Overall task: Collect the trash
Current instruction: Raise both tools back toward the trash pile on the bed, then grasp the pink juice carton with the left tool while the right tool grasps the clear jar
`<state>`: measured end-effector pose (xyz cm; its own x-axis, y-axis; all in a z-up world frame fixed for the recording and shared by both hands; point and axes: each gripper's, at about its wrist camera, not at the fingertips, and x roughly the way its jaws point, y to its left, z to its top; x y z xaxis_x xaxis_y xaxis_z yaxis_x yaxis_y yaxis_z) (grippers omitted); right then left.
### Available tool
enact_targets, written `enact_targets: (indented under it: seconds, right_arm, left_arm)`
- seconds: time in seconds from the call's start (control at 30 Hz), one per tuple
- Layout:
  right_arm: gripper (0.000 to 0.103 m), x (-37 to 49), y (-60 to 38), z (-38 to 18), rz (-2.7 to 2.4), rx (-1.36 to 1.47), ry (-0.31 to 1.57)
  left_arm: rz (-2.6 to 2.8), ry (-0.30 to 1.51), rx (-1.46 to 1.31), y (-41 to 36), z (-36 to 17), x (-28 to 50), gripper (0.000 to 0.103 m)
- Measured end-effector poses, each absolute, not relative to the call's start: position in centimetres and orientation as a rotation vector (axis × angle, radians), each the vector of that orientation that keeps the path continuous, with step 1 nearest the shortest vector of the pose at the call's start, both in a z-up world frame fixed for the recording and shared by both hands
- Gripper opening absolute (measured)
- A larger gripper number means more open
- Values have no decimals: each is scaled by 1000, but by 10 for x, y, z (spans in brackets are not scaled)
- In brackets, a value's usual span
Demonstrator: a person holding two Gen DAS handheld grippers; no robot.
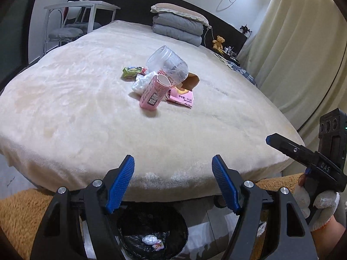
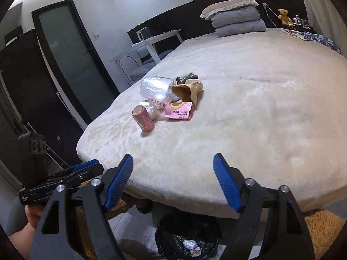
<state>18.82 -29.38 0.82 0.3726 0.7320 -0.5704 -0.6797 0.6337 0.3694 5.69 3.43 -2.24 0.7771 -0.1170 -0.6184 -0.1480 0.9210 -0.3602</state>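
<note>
Jaws of both grippers gape empty; two scraps (image 1: 151, 240) in one bin (image 1: 173, 223).

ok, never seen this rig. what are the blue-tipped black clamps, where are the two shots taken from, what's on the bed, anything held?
No robot here: a person carries a hand-held two-finger gripper in each hand, each with a fisheye camera looking along its fingers. One picture is from the left gripper, the other from the right gripper. Each view also catches the other gripper at its edge.

On the cream plush bed lies a trash pile: a clear plastic jar, a pink paper tube, a flat pink packet, a green wrapper, a brown paper bag.

Below, a black-lined trash bin already holds some scraps.

Both grippers are open and hold nothing.
</note>
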Motion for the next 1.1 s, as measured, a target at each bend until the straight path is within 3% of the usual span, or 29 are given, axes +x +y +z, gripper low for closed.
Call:
enact_targets:
  seconds: [0.17,0.67,0.77,0.8,0.83,1.1]
  right_arm:
    - [84,212,-288,22,925,77,740]
    - [85,251,-282,44,973,69,713]
    - [85,255,-279,45,982,63,716]
    - [85,256,-279,45,984,63,717]
    - [85,256,-278,45,983,64,718]
    - [85,254,-261,37,972,42,744]
  left_arm:
    - [26,692,-358,45,-14,91,72]
    - [95,758,-227,59,-19,185,72]
    - [113,764,-208,59,-21,194,61]
    - [122,777,-195,59,-23,197,41]
    - [136,791,-180,59,-25,200,34]
    - [133,771,-205,62,-20,191,31]
